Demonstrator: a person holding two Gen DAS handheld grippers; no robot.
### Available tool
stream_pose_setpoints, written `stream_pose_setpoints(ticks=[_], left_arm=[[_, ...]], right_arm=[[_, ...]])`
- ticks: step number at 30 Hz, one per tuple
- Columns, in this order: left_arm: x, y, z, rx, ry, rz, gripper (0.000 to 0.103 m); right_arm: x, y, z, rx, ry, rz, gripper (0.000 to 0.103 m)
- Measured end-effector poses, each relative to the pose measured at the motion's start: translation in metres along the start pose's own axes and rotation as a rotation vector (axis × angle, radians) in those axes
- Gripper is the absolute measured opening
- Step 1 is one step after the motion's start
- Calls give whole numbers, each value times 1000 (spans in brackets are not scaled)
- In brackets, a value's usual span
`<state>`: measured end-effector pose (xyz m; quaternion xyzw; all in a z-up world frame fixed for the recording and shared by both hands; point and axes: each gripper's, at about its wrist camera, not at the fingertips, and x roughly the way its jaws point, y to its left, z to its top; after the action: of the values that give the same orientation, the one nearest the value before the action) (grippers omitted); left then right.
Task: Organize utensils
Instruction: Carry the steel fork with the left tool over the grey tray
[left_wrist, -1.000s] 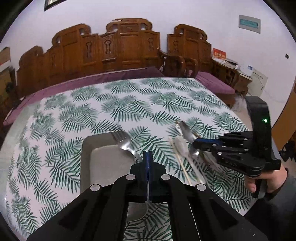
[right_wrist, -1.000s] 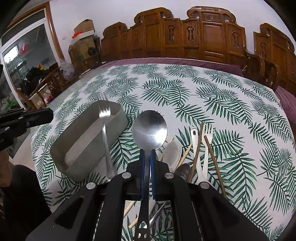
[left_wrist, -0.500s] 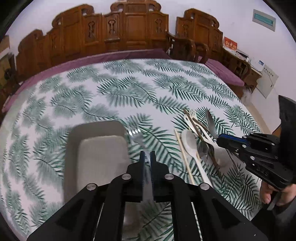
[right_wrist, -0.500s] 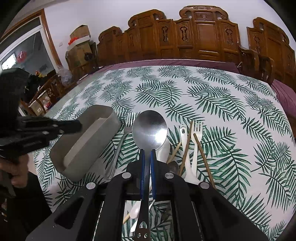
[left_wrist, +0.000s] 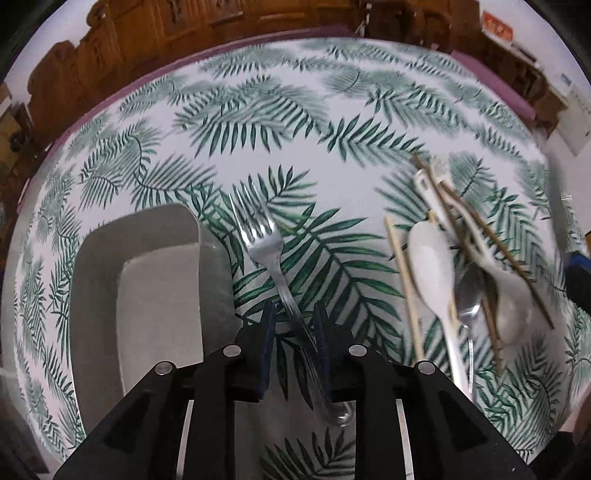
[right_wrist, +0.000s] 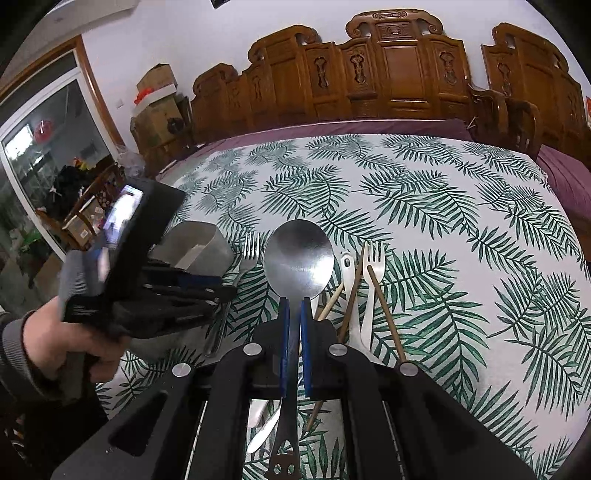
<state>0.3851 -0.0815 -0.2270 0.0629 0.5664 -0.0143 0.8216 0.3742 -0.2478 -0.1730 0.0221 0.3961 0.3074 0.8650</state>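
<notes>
Opening its jaws, the left gripper (left_wrist: 294, 321) is letting a metal fork (left_wrist: 271, 254) lie loose between them on the tablecloth, just right of the grey tray (left_wrist: 136, 236). Clamping a steel spoon (right_wrist: 298, 254), the right gripper (right_wrist: 294, 317) is hovering over the utensil pile (right_wrist: 364, 291).

1. A polished metal fork (left_wrist: 266, 246) is gleaming between the left gripper's (left_wrist: 293, 325) matt dark pads, beside a matt grey tray (left_wrist: 147, 295).
2. A brushed metal spoon (right_wrist: 298, 258) is reflecting light in the right gripper's (right_wrist: 294, 325) blue-padded black plastic jaws.
3. Glossy white plastic cutlery (left_wrist: 432, 258) and wooden chopsticks (left_wrist: 402, 280) are lying right of the fork.
4. A smooth leaf-printed cloth (right_wrist: 443, 229) is covering the table before carved, varnished wooden chairs (right_wrist: 402, 70).
</notes>
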Motion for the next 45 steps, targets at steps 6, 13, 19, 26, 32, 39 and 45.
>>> stream_pose_setpoints(ticks=[6, 13, 19, 26, 32, 39, 45], left_arm=[[10, -11, 4, 42, 31, 47, 17], [10, -17, 4, 92, 44, 30, 13], [12, -26, 2, 103, 29, -24, 11], [14, -32, 3, 102, 21, -21, 8], [-9, -24, -8, 93, -45, -56, 6], [-55, -10, -18, 99, -133, -110, 6], [-86, 17, -30, 96, -194, -140, 6]], right_arm=[[-4, 1, 0, 2, -8, 13, 7], [-6, 1, 0, 8, -14, 14, 7], [-7, 1, 1, 7, -15, 16, 7], [-6, 1, 1, 6, -11, 12, 7], [-3, 3, 0, 3, -2, 7, 7], [4, 13, 2, -5, 6, -2, 7], [18, 32, 4, -31, 22, -2, 7]])
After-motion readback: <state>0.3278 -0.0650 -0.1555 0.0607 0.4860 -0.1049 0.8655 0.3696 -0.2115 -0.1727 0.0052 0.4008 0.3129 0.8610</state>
